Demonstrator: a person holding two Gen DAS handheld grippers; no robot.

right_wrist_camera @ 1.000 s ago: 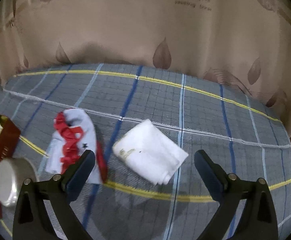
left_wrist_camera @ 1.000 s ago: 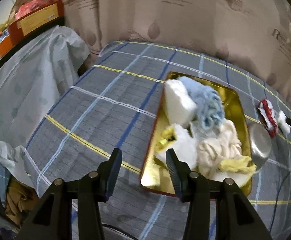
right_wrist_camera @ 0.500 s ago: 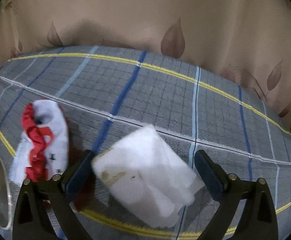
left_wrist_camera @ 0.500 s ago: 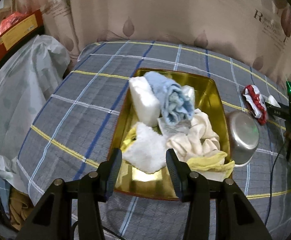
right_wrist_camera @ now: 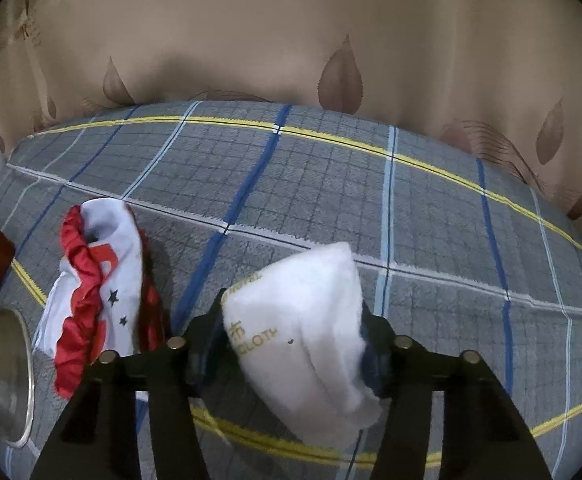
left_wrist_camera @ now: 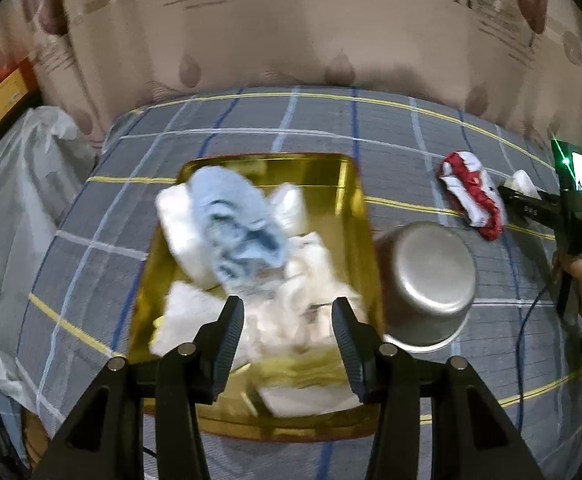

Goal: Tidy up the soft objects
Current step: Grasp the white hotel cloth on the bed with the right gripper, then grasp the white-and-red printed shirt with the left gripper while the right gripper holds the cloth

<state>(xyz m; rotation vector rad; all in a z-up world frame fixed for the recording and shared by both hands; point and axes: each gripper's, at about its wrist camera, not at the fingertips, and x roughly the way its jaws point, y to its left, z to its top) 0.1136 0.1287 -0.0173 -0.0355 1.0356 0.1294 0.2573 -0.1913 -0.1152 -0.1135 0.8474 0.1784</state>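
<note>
Right gripper just closed, fingers apparently pinching white cloth, left gripper fingers apart over blurred gold tray

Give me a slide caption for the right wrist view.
Right gripper closing on folded white cloth, red-and-white garment beside it.

Dim indoor light, fisheye-warped edges, motion blur over the tray.

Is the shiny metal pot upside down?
Yes, the metal pot is tipped over beside the gold tray; its flat bottom faces up.
</note>
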